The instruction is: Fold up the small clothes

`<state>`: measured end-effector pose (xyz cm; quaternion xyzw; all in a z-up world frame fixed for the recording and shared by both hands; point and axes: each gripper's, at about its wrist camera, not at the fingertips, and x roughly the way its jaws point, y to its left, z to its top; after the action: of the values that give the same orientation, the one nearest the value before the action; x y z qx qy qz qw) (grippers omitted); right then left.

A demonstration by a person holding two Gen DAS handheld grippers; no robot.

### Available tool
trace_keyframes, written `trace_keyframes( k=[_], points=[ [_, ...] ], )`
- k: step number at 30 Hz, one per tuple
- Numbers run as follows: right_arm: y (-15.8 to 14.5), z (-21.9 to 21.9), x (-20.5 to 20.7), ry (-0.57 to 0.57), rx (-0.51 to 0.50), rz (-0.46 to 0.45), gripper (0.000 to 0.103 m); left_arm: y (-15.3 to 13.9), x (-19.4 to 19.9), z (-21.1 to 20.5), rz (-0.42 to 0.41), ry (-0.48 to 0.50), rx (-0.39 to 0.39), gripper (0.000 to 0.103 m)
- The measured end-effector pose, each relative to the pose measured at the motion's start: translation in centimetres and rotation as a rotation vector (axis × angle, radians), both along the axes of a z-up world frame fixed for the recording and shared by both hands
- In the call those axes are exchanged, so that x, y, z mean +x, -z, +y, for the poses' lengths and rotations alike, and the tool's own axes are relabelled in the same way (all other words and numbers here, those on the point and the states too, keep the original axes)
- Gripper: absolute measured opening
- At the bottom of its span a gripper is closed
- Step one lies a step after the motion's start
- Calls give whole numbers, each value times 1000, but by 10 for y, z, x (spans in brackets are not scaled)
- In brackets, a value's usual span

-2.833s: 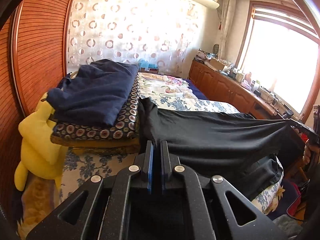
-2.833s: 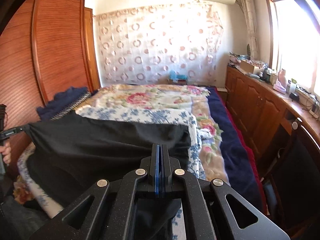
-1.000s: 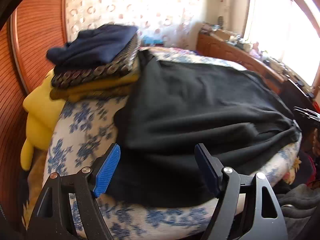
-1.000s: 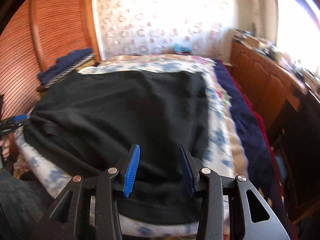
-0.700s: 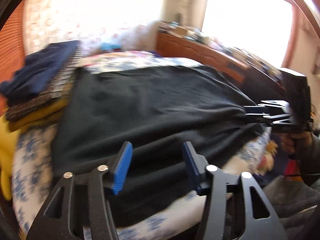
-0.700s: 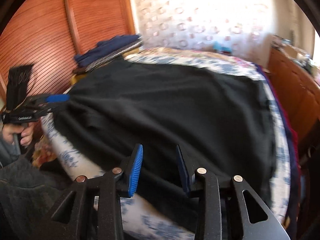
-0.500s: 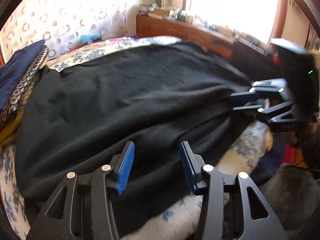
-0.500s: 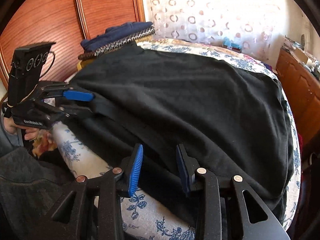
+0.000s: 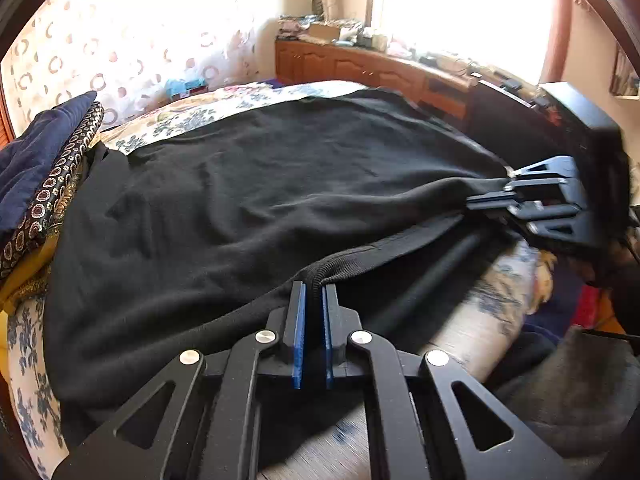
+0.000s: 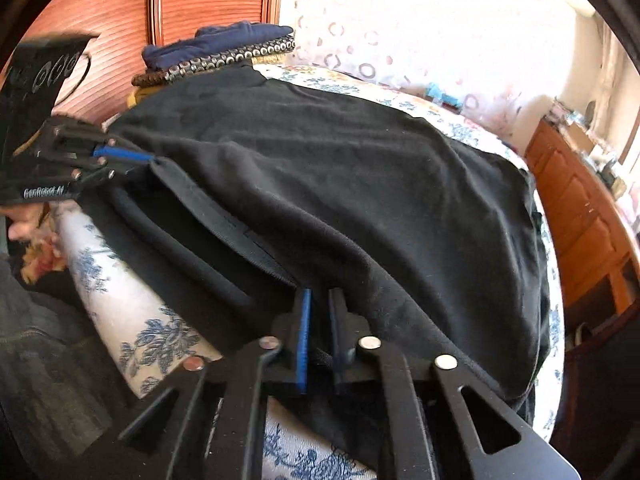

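My left hand-held gripper (image 9: 313,296) is clamped on the ribbed hem of the black garment (image 9: 248,200), which lies spread across the bed (image 10: 132,312); my right hand-held gripper (image 10: 319,300) pinches the same hem further along, nearer the bed's edge; I judge the grasp step finished; next, lift both corners together and carry them evenly toward the far side for the fold.

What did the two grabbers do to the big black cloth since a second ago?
Both were open over the black garment spread on the bed. Now the left hand-held gripper and the right hand-held gripper have each closed on its near edge, pinching the fabric at two corners. The garment itself is spread out as before, and the folded pile at the bed's far side has not moved.
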<state>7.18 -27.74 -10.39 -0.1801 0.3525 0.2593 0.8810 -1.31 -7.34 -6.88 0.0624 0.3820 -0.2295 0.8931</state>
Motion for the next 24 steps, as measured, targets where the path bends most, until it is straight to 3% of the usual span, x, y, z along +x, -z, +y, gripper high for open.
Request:
trace_keyframes(
  k=[6,16,18,20,24],
  points=[
    [-18,-7,-18,-41,88,30,1,-12,-21,6,-7,13,-35,8],
    [-16,2,-33,-57,104,57,1,2,-28,7,33,-16,-20,10],
    [-18,5,-31,-50,114,46,1,-1,-31,6,17,-7,-12,30],
    [-23,-2,-30,-53,127,35,1,-4,-32,8,3,-17,-17,42],
    [-30,-2,-31,-56,150,4,1,-8,-30,14,-13,-42,-17,43]
  ],
)
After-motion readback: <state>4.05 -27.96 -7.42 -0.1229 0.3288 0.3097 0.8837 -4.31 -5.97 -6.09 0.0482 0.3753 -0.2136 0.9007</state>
